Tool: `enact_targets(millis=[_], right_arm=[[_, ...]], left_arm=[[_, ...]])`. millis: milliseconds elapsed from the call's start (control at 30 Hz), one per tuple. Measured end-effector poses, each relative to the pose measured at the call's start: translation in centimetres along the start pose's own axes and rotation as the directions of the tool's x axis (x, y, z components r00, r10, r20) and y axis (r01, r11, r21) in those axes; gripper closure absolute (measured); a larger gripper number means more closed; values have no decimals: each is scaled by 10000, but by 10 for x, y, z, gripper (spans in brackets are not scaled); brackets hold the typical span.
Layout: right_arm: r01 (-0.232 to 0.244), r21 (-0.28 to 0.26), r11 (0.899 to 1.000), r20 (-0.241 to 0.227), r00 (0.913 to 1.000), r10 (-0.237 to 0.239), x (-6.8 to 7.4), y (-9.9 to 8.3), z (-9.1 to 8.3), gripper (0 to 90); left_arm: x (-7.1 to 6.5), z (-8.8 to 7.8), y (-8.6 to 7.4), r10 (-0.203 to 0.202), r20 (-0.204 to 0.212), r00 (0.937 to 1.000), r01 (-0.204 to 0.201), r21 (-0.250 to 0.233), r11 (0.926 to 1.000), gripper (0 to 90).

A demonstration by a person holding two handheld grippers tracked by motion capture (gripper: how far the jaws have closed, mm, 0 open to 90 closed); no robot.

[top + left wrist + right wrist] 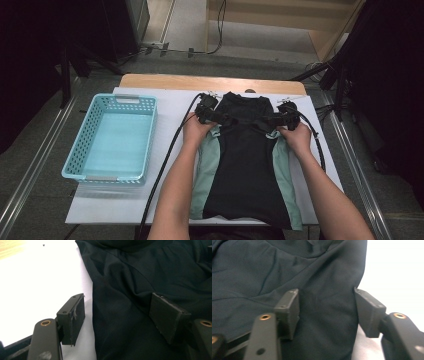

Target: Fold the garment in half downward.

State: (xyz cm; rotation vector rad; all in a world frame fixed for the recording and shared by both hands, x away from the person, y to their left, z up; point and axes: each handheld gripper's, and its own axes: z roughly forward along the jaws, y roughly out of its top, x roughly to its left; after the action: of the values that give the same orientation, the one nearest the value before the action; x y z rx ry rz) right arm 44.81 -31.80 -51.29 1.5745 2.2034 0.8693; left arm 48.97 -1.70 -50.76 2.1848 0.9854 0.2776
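White sheeting covers the table [150,200]; a blue basket [112,140] sits at left. At centre lies a black shirt [245,165]. Left gripper [210,116] and right gripper [282,120] straddle its upper edges, jaws half open, not pinching.

High view overhead, facing forward-down; both claw views close (inches-near look) on shared black garment [245,150].

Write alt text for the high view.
A person's two hands press the left gripper and right gripper onto the shoulders of a black and green shirt lying flat on a white mat. A light blue basket sits at the left.
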Motion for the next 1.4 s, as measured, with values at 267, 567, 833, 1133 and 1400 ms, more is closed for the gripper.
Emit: enact_targets(millis=[267, 567, 833, 1133, 1400], right_arm=[[-280, 13, 9996, -610, 9977, 280, 4, -1, -1, 693], [-581, 306, 9978, -800, 9950, 604, 2, 2, -6, 790], [-482, -457, 9978, -752, 9962, 447, 5, 12, -23, 798], [-216, -596, 9980, -808, 9966, 167, 10, 33, -36, 798], [-82, -1086, 9941, -902, 9959, -16, 18, 70, -61, 798]], left_arm=[[-3, -4, -7, -200, -344, 9992, 192, -229, 9996, 581], [-4, -6, -2, -1366, 71, 9906, 1364, 230, 9904, 825], [3, -27, 8, -1911, 338, 9810, 1912, 1, 9816, 836], [7, -55, 19, -1923, 527, 9799, 1961, -791, 9774, 835], [14, -84, 37, -1825, 385, 9825, 1861, -1427, 9721, 835]])
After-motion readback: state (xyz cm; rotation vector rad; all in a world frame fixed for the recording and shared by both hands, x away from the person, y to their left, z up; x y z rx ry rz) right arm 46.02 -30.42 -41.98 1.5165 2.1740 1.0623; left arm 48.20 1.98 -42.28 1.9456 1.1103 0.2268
